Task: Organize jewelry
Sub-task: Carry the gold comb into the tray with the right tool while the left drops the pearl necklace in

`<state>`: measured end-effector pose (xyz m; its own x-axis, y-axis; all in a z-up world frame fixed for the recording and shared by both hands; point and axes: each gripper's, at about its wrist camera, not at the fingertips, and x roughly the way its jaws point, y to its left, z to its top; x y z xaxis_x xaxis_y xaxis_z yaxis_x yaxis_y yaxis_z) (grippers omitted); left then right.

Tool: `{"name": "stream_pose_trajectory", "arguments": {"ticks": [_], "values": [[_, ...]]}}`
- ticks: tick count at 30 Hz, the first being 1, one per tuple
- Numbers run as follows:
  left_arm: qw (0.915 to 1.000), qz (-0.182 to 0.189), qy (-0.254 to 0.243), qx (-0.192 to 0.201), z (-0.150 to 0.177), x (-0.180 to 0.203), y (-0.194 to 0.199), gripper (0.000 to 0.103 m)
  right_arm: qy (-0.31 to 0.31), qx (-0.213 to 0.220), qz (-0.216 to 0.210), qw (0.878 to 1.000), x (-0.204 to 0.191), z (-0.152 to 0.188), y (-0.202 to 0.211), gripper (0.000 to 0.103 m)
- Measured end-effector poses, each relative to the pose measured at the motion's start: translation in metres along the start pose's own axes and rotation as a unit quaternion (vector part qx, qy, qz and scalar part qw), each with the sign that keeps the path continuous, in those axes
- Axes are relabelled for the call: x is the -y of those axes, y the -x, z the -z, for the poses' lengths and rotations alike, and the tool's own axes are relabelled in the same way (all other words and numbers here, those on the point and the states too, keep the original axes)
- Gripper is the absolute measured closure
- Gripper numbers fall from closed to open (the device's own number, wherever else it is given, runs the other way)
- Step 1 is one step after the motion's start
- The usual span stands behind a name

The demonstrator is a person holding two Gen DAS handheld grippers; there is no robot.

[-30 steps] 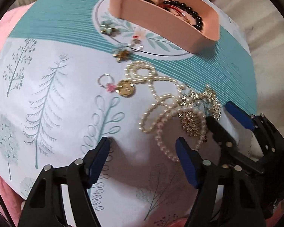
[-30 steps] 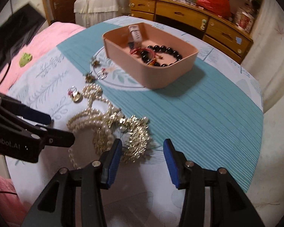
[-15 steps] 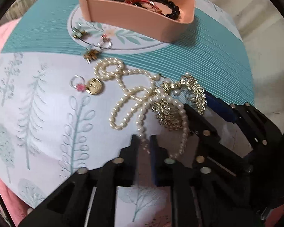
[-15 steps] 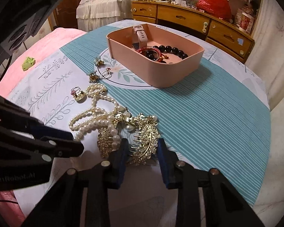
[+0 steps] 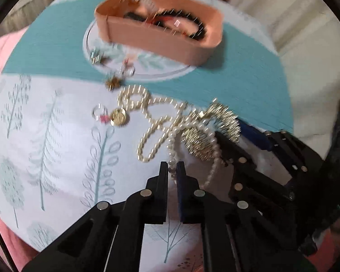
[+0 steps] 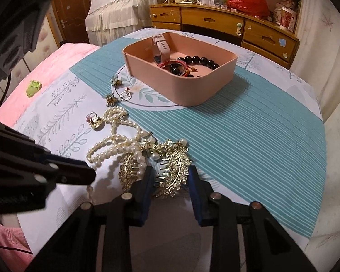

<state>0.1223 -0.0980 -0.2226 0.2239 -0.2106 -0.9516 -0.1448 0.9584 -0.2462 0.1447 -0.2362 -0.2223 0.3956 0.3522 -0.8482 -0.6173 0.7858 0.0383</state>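
Observation:
A pearl necklace [image 5: 156,122] lies in loops on the patterned tablecloth, tangled with two gold leaf hair combs [image 5: 224,122]. My left gripper [image 5: 172,170] is shut on a strand of the pearl necklace near its front end. My right gripper [image 6: 168,178] is shut on one gold leaf comb [image 6: 173,167], a finger on each side; the second comb [image 6: 128,173] lies to its left under pearls [image 6: 115,142]. A pink tray [image 6: 188,90] at the back holds a watch, a black bead bracelet and a red bracelet.
Small pieces lie between necklace and tray: a gold coin charm with a ring [image 5: 117,117], a silver ring [image 6: 125,95], two small flower clips [image 6: 112,97]. The round table's edge [image 6: 315,233] drops off on the right. A pink bed is left, a wooden dresser behind.
My left gripper was open a second ago, moved forward and shut on the pearl strand. My right gripper closed in on the gold leaf comb. The left view now blurs from motion.

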Motion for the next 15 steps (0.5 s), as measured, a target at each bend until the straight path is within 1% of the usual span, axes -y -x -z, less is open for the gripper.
{"name": "stream_pose_trajectory", "arguments": {"ticks": [1, 3, 7, 9, 11, 12, 13, 15], "values": [[0.9996, 0.004, -0.017, 0.021, 0.0, 0.001, 0.008, 0.098, -0.004, 0.002, -0.002, 1.0, 0.0, -0.001, 0.001, 0.073], [0.9987, 0.01, -0.032, 0.039, 0.0, 0.0, 0.018, 0.098, -0.011, 0.01, -0.005, 1.0, 0.001, -0.002, 0.004, 0.073], [0.9967, 0.043, -0.025, 0.065, 0.002, -0.013, 0.041, 0.098, -0.021, 0.022, -0.003, 1.0, -0.001, -0.005, 0.009, 0.073], [0.9962, 0.046, -0.021, 0.072, 0.0, -0.018, 0.05, 0.098, -0.019, 0.027, 0.002, 0.999, -0.004, -0.008, 0.012, 0.075], [0.9962, 0.041, -0.019, 0.074, -0.004, -0.021, 0.059, 0.098, -0.023, 0.028, -0.002, 0.999, -0.004, -0.01, 0.014, 0.083], [0.9961, 0.039, -0.019, 0.077, -0.006, -0.023, 0.064, 0.098, -0.028, 0.031, -0.008, 0.999, -0.004, -0.012, 0.016, 0.084], [0.9958, 0.039, -0.021, 0.08, -0.011, -0.025, 0.063, 0.098, -0.036, 0.038, -0.014, 0.999, -0.004, -0.014, 0.019, 0.087], [0.9946, 0.039, -0.025, 0.093, -0.016, -0.027, 0.071, 0.098, -0.043, 0.04, -0.018, 0.998, -0.005, -0.018, 0.02, 0.089]]}}
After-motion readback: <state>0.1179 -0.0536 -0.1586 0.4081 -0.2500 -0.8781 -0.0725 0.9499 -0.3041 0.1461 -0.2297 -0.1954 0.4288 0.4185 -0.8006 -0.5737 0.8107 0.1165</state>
